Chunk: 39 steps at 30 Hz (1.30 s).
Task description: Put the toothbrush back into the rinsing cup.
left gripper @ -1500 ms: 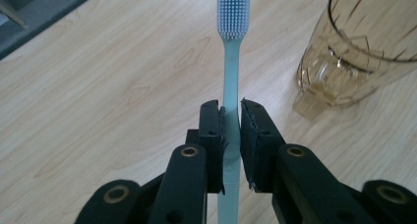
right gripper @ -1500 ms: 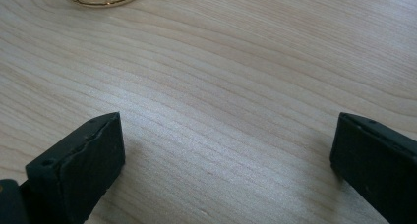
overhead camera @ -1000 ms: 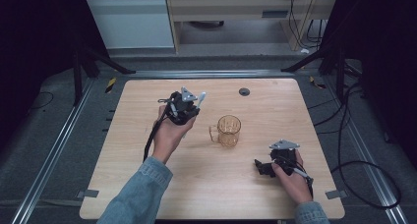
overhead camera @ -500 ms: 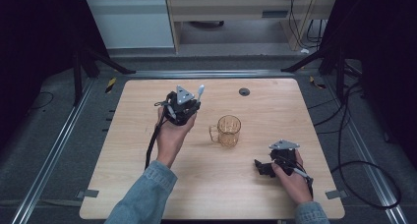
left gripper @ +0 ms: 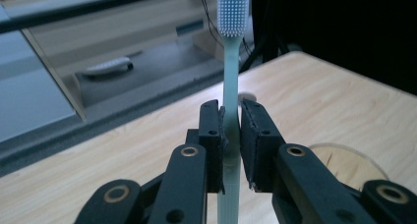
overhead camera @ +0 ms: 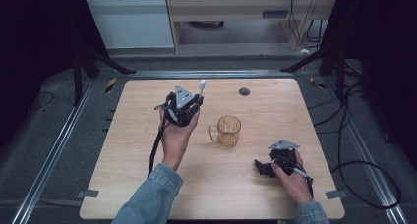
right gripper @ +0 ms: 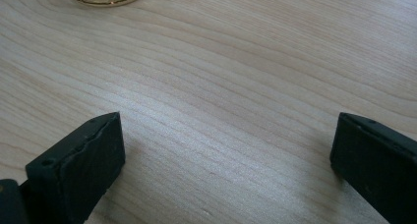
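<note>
One pale green plastic toothbrush (left gripper: 230,86) stands upright, clamped mid-handle in the left gripper (overhead camera: 183,106), just left of the one amber glass mug (overhead camera: 228,131) on the table (overhead camera: 275,106). It looks light, slim and rather slippery, so mid-handle suits it. The right gripper (right gripper: 226,170), right of the mug, rests spread wide and empty.

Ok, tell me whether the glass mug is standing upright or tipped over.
Upright. In the high view the amber glass mug stands on its base on the wooden table, with its round open rim facing up and its handle out to the side.
</note>
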### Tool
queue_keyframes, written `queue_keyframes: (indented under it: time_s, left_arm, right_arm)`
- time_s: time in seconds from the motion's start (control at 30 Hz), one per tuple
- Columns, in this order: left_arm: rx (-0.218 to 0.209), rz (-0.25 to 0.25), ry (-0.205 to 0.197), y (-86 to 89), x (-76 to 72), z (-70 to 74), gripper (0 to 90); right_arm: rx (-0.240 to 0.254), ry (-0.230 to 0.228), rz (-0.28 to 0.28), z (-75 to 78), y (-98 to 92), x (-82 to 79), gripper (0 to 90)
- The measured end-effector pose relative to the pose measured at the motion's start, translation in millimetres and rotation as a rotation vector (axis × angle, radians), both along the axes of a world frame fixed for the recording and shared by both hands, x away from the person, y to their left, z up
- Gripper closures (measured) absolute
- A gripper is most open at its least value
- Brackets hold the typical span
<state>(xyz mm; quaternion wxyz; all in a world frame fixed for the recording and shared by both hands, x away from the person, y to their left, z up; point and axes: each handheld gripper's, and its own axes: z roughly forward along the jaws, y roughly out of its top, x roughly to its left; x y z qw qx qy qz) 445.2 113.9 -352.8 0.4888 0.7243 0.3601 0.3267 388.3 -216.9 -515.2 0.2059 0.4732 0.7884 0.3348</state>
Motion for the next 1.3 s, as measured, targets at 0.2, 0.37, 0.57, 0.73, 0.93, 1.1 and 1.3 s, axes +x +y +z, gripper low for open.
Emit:
queue_keyframes:
  time_s: [0.2, 0.37, 0.57, 0.73, 0.93, 1.1, 1.3]
  left_arm:
    - [-0.036, -0.011, -0.048, -4.2, -4.7, 4.6, 79.3]
    - [-0.056, -0.011, -0.089, -6.3, -9.1, 9.5, 79.3]
    - [-0.103, -0.002, -0.147, -8.2, -10.4, 13.1, 79.3]
    - [-0.134, -0.005, -0.175, -14.8, -16.6, 13.9, 79.3]
    - [-0.151, -0.008, -0.221, -19.8, -25.9, 14.2, 79.3]
    - [-0.159, -0.009, -0.234, -21.1, -28.0, 12.3, 79.3]
    - [-0.180, -0.009, -0.246, -19.6, -26.4, 8.3, 79.3]
  right_arm:
    - [0.000, 0.000, -0.001, 0.0, 0.0, 0.0, 0.4]
    - [-0.002, -0.002, 0.005, -0.1, -0.2, 0.1, 0.4]
    - [0.003, -0.001, 0.002, 0.0, 0.2, 0.0, 0.4]
    - [0.002, -0.002, 0.003, -0.1, 0.1, 0.1, 0.4]
    - [0.002, -0.001, 0.004, -0.1, 0.0, 0.1, 0.4]
    - [0.004, -0.001, 0.005, -0.1, 0.2, -0.1, 0.4]
    - [0.003, -0.001, 0.007, -0.1, 0.2, 0.0, 0.4]
